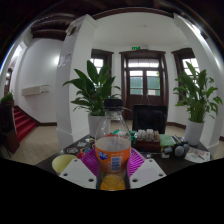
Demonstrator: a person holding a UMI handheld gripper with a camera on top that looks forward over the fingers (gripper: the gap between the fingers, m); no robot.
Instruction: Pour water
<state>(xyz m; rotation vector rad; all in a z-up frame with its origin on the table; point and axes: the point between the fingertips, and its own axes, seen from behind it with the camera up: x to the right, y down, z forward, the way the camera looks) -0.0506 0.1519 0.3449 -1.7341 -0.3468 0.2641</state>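
Note:
A clear plastic bottle (112, 148) with an orange and blue label and orange liquid in its lower part stands upright between my fingers. My gripper (112, 166) is shut on the bottle, with the magenta pads (90, 162) pressed against its two sides. The bottle's dark cap (114, 103) reaches up in front of the far doorway. A yellow-green cup (63, 162) sits on the table just left of the left finger.
Beyond the bottle the table holds a dark box (150, 120) and several small items (176, 148) to the right. Large potted plants (93, 92) (198, 95) stand on both sides of a wooden double door (144, 75). A red staircase (22, 122) rises to the left.

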